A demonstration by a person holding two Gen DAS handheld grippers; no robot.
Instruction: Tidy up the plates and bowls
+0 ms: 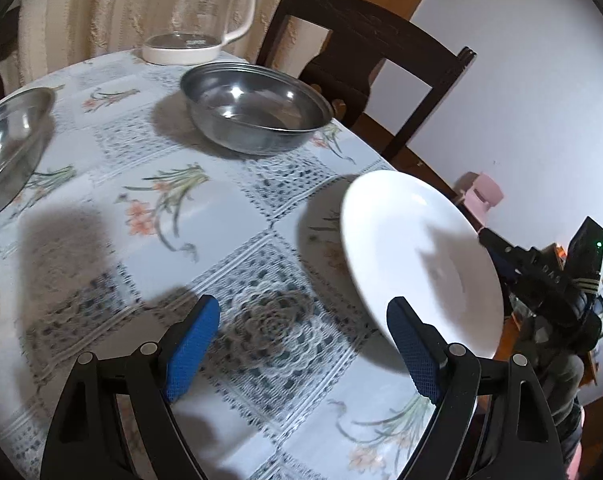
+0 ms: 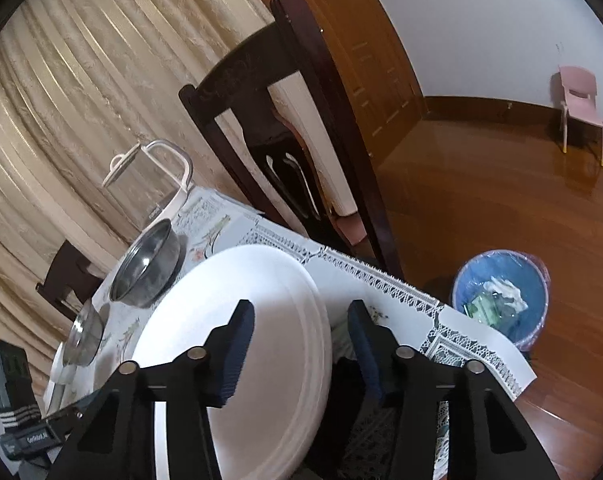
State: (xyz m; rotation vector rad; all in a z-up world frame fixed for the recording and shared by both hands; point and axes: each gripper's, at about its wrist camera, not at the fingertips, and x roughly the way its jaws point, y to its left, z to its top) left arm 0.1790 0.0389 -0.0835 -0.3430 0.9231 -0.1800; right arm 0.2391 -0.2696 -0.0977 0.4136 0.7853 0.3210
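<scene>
My left tongs (image 1: 301, 344) are spread wide, blue pads (image 1: 191, 350) holding nothing, hovering above the table (image 1: 237, 216) with its floral lace-pattern cloth. Right pad sits just beside the near rim of the round white ceramic plate (image 1: 405, 248), whether it touches I can't tell. That plate is tilted, lifted off the table near its right edge, shadow underneath.

My right tongs (image 2: 301, 344) are spread too, but not shut on anything: in the right wrist view the plate (image 2: 261, 320) runs between the fingers, its stepped rim in the gap, left pad (image 2: 237, 352) over the plate face, right pad clear of the rim. In the left wrist view the other gripper's black body (image 1: 541, 276) sits at the plate's far edge; contact there is hidden.

Deep round steel bowl (image 1: 253, 108) stands upright further back on the table, well apart from the plate. A second steel bowl (image 1: 9, 140) sits at the left edge. Clear glass kettle with white base and handle (image 1: 201, 12) behind the bowls. Dark wooden chair (image 1: 365, 52) at the table's far side. Blue bin (image 2: 501, 296) on the wood floor, small pink chair (image 2: 581, 108) by the wall.
</scene>
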